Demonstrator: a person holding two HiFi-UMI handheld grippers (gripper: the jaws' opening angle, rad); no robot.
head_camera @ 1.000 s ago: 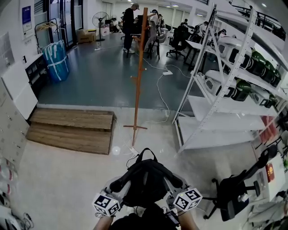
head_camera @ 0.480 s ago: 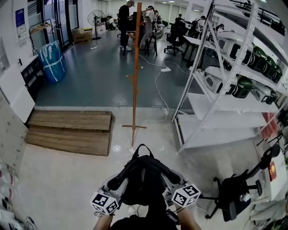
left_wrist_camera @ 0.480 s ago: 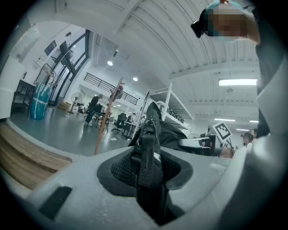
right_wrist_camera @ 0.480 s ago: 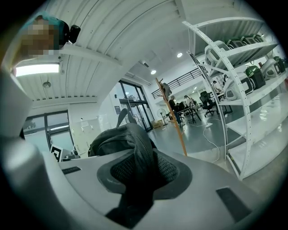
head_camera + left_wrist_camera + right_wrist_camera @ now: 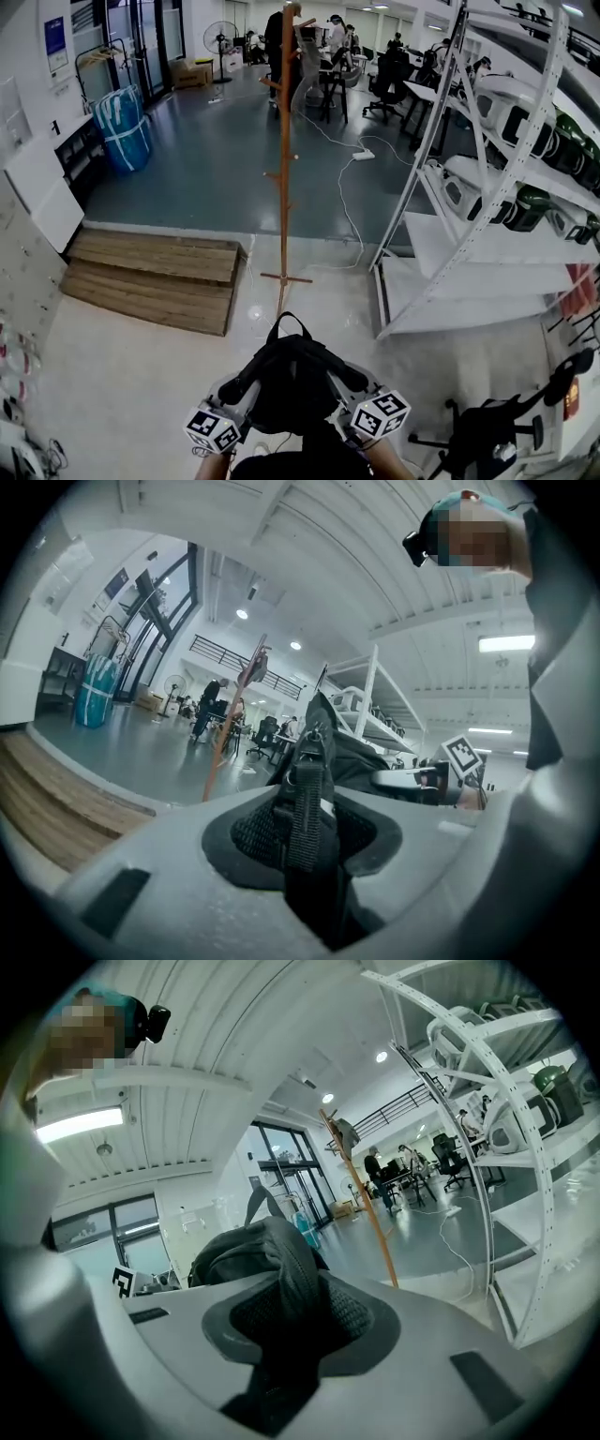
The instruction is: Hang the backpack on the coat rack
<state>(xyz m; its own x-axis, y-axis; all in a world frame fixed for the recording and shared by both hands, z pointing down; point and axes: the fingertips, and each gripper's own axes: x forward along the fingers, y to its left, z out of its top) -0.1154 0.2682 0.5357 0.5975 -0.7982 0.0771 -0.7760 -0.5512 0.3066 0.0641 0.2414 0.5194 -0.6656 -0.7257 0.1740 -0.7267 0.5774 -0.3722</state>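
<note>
Head view: the backpack (image 5: 295,380) hung low and centred between the left tongs (image 5: 246,386) and the right tongs (image 5: 351,381), close to the person. The coat rack (image 5: 285,159) stood straight ahead on the floor (image 5: 131,375), well apart from it, its pole upright. The bag's top handle (image 5: 289,323) pointed toward the rack's foot.

Left gripper view: the jaws were clamped on a black webbing strap (image 5: 305,808). The rack showed ahead, left of that strap.

Right gripper view: the jaws were clamped on a padded strap (image 5: 291,1307). The rack showed ahead, on the right.

Judgement: the rack lay on the midline, neither hand nearer. The handle must rise to a peg.
</note>
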